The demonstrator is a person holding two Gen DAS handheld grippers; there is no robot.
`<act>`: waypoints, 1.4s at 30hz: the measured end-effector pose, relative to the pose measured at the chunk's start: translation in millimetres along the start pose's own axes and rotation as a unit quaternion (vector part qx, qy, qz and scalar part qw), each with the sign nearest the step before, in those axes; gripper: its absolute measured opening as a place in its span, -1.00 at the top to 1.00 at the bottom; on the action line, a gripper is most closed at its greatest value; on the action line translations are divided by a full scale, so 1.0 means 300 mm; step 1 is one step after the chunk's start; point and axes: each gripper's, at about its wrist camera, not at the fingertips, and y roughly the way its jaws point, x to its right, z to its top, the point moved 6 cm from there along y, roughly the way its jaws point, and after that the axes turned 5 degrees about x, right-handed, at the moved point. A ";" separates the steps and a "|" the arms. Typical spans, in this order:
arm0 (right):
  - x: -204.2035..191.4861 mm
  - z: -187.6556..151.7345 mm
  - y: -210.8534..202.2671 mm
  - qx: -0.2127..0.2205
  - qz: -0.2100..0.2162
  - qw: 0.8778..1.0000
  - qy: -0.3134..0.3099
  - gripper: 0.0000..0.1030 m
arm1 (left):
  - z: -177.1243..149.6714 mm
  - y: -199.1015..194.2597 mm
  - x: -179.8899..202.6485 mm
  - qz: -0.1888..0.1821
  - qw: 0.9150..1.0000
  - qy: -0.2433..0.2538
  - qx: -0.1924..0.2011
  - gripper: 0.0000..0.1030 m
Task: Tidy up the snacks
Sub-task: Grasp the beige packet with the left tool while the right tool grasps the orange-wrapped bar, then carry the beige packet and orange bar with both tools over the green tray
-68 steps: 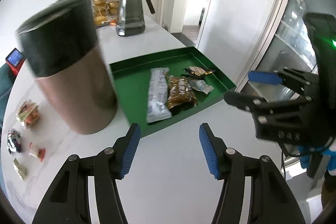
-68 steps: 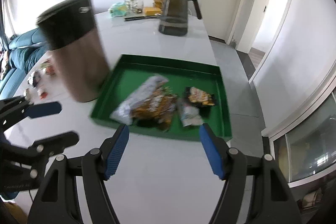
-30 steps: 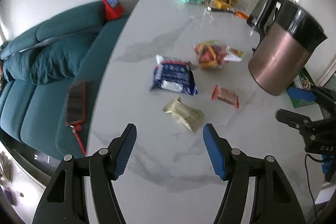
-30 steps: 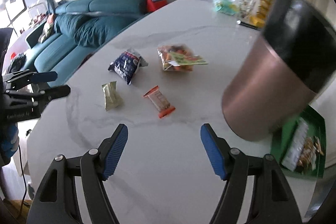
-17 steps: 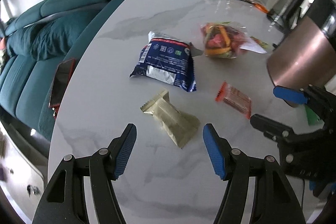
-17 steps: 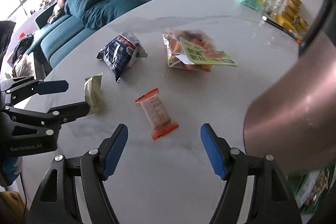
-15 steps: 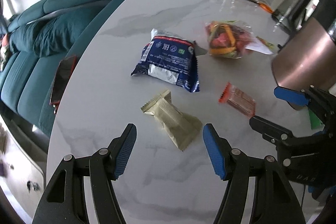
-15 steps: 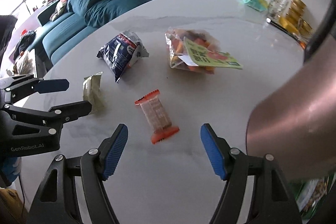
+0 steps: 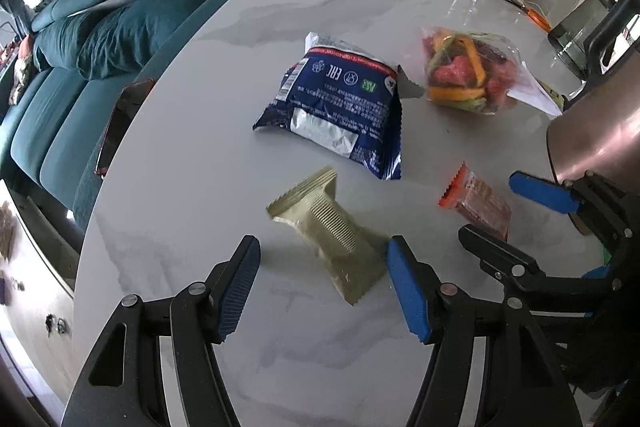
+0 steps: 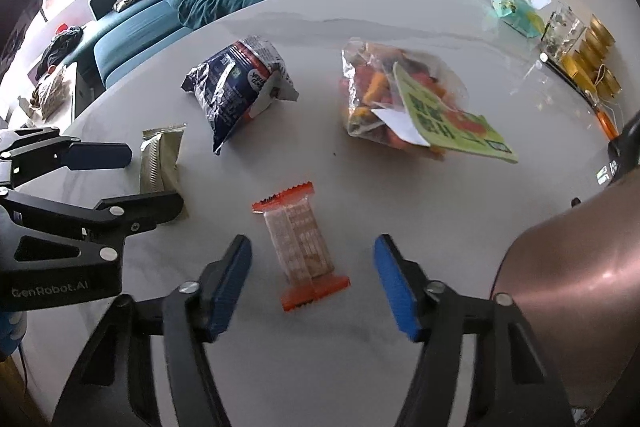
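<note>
Both grippers have dropped closer. The right gripper (image 10: 312, 279), just closing, straddles the orange bar (image 10: 301, 243) beside the copper can (image 10: 576, 291), seemingly untouched. The left gripper (image 9: 320, 281) gapes over the tan packet (image 9: 334, 233). Squeeze mid-wrapper.

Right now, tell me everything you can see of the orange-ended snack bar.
The snack bar is a small clear-bodied wrapper with crimped orange ends, showing a pale pinkish block inside. It is sealed and lies flat on the marble table, touching no other snack. The right claw straddles it, its jaws just closing, pads not yet on it.
</note>
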 end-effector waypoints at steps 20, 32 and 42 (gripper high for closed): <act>0.012 -0.026 -0.153 0.043 -0.006 0.998 0.041 1.00 | 0.003 -0.105 0.018 -0.048 0.997 0.029 0.049 0.66; 0.066 -0.255 -0.517 0.096 -0.059 0.988 0.101 1.00 | -0.106 -0.345 0.272 -0.114 0.979 0.150 0.076 0.66; 0.340 -0.545 -0.757 0.112 -0.151 0.965 0.181 1.00 | -0.228 -0.463 0.671 -0.185 0.948 0.247 0.079 0.66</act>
